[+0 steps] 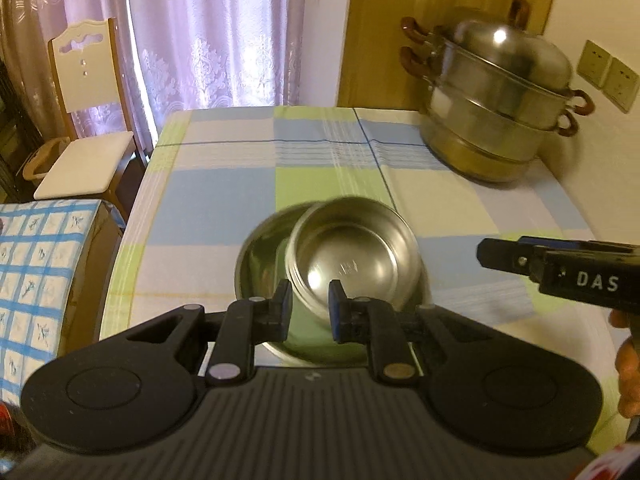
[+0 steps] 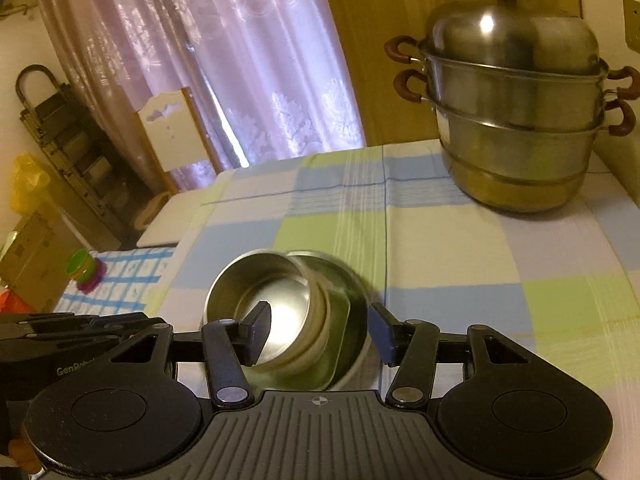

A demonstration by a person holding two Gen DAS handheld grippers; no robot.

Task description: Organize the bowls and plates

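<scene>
A small steel bowl (image 1: 352,256) leans tilted inside a larger steel bowl (image 1: 260,264) on the checked tablecloth. My left gripper (image 1: 310,306) has its fingers on either side of the small bowl's near rim, a narrow gap between them; whether they pinch the rim is unclear. In the right wrist view the small bowl (image 2: 264,300) sits tilted in the larger bowl (image 2: 344,320). My right gripper (image 2: 320,332) is open, its left finger over the small bowl and its right finger outside the larger bowl. The right gripper also shows in the left wrist view (image 1: 560,268).
A tall steel steamer pot (image 1: 500,100) with brown handles stands at the table's far right, near wall sockets (image 1: 608,74). A white chair (image 1: 86,120) stands left of the table. A side surface with blue checked cloth (image 1: 36,280) holds stacked coloured cups (image 2: 86,270).
</scene>
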